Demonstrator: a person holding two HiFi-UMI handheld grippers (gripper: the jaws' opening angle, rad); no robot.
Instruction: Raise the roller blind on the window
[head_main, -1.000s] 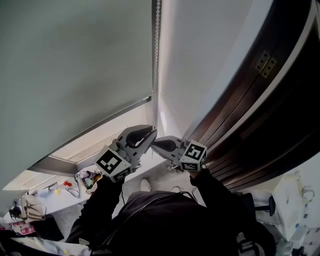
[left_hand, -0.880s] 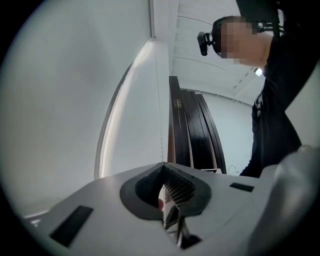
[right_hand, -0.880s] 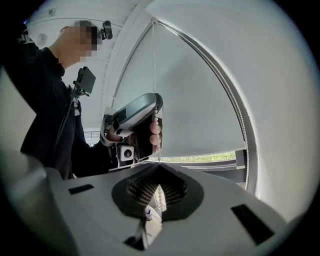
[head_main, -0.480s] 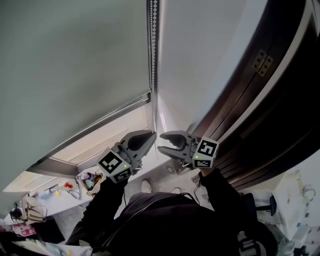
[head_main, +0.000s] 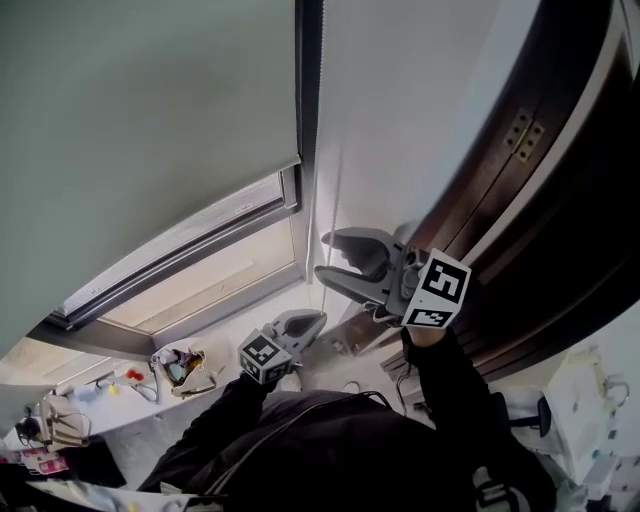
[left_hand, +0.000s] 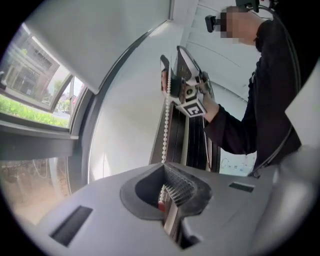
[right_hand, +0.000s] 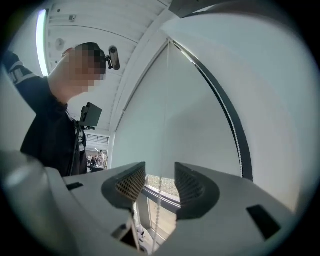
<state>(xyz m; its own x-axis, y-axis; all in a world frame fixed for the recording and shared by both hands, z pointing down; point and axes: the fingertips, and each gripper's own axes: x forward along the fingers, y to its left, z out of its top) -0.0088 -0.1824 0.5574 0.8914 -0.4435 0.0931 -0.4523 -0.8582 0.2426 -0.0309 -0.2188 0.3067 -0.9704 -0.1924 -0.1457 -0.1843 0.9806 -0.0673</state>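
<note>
Left gripper (head_main: 314, 321) has dropped, fingers pinching the bead chain (left_hand: 165, 125); right gripper (head_main: 324, 255) has risen, fingers just opening, spread loosely round the chain at the right edge of the roller blind (head_main: 150, 120) – release left before right bites and the blind may slip back down.

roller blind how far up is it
Partly up: the roller blind leaves a band of window glass bare below. In hand: the left gripper is shut on the bead chain, low; the right gripper, jaws just opening around the chain, sits higher. Left: much of the glass is covered.
</note>
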